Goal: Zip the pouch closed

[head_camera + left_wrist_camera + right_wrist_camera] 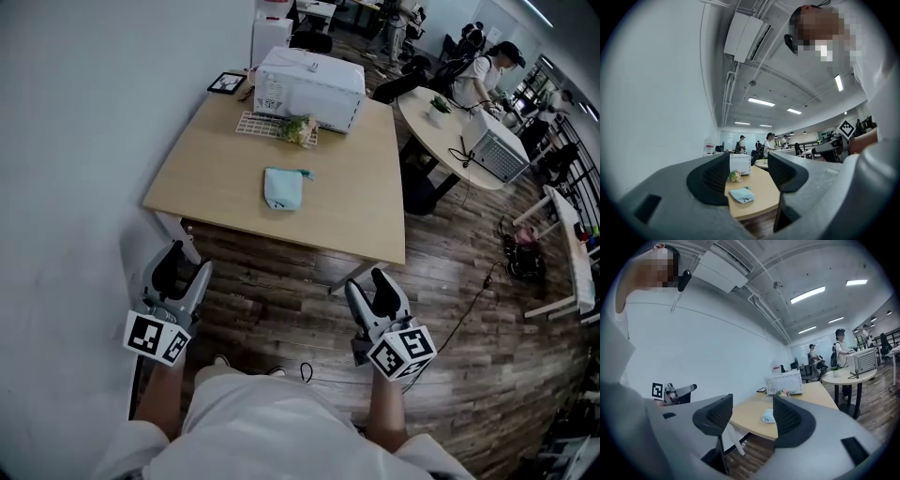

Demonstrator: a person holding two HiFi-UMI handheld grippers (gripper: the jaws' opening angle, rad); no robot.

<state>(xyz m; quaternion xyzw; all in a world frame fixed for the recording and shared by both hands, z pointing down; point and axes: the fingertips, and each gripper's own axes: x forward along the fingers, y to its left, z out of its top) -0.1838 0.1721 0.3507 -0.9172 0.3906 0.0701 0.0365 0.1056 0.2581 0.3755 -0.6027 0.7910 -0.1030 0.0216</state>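
Observation:
A light blue pouch [283, 187] lies flat in the middle of a square wooden table [206, 187], also seen small as the pouch [742, 195] and the pouch [768, 416] in the gripper views. Both grippers hang well short of the table, over the floor near the person's body. My left gripper [176, 273] is open with nothing between its jaws. My right gripper [375, 292] is open and empty too. In the left gripper view my left gripper [749, 176] frames the table edge; my right gripper [752, 416] does likewise in its own view.
A white microwave [310, 87] stands at the table's far edge, with a small bunch of flowers [297, 129] on a white rack [255, 125] and a small tablet [227, 82] to its left. A white wall [66, 141] runs along the left. A round table [441, 127] with people stands behind right.

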